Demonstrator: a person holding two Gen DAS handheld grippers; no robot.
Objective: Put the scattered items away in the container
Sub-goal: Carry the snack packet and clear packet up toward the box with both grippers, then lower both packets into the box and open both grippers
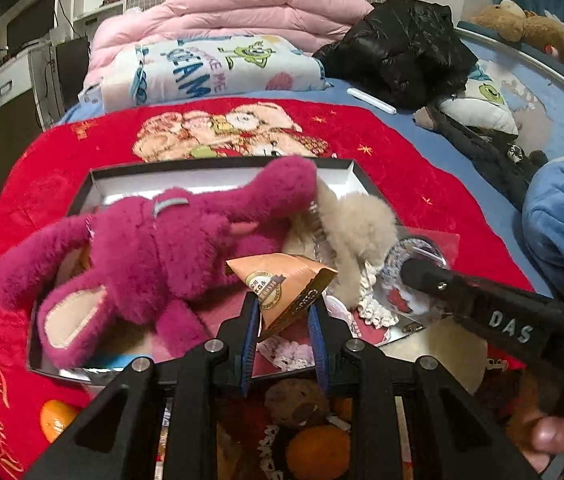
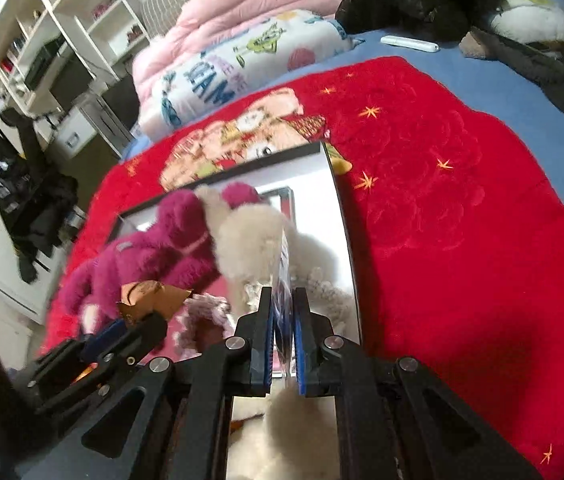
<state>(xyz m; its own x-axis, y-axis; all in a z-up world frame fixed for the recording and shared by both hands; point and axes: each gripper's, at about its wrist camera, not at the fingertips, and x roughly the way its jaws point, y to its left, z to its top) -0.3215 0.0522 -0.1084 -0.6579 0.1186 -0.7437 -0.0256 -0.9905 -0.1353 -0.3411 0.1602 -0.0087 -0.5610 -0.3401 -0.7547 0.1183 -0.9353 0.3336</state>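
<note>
While the left gripper (image 1: pixel 284 312) clamps its jaws on a tan snack packet (image 1: pixel 282 284) above the box (image 1: pixel 218 168), the right gripper (image 2: pixel 284 312) pinches a clear plastic packet (image 2: pixel 284 280) edge-on over the same box. Only the left view shows the oranges (image 1: pixel 56 418) outside it on the red blanket (image 1: pixel 382 152); magenta plush (image 1: pixel 154 248) and cream plush (image 2: pixel 250 232) lie inside.

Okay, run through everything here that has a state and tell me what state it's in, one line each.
Left gripper: shut on the tan snack packet.
Right gripper: shut on a thin clear disc.
Box: open, no lid on.
Magenta plush bear: lying in the box.
</note>
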